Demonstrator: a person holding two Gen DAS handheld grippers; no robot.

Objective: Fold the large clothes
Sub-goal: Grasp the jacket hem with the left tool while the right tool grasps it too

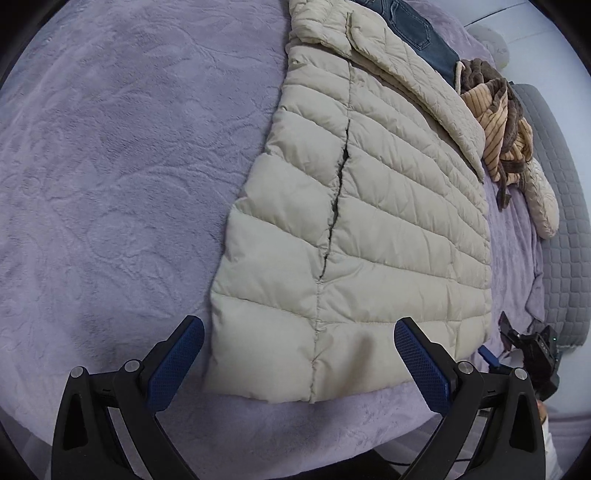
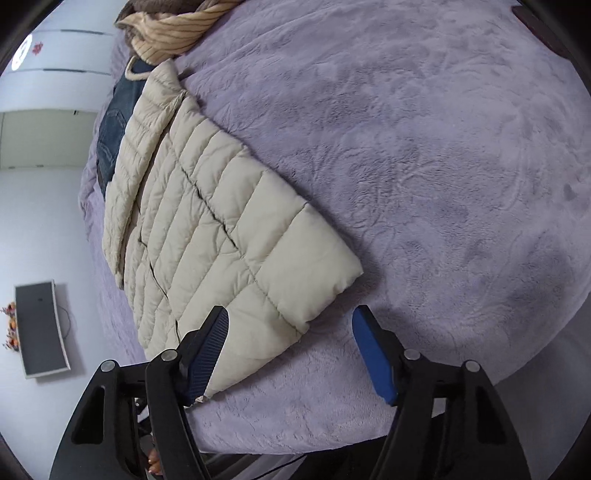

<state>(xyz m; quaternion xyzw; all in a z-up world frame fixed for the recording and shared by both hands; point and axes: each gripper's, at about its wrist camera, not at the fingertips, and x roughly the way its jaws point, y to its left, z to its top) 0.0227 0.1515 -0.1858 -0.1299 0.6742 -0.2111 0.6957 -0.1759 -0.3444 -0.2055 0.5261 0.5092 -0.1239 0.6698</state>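
A beige quilted puffer jacket (image 1: 351, 221) lies flat on the lilac fleece bedspread (image 1: 110, 166), zip side up, with one sleeve (image 1: 406, 74) folded across its top. My left gripper (image 1: 299, 365) hovers open over the jacket's hem, one blue pad on each side of the bottom edge. In the right wrist view the same jacket (image 2: 221, 229) runs away to the upper left. My right gripper (image 2: 290, 350) is open at the hem's corner, its left finger (image 2: 207, 354) over the fabric and its right finger over bare bedspread. Neither pair of pads presses on the cloth.
Blue jeans (image 1: 417, 33) and a brown and tan striped garment (image 1: 495, 122) lie beyond the jacket. A grey quilted surface (image 1: 565, 229) borders the bed. The bed's near edge runs just under both grippers. A dark monitor (image 2: 40, 328) shows off the bed.
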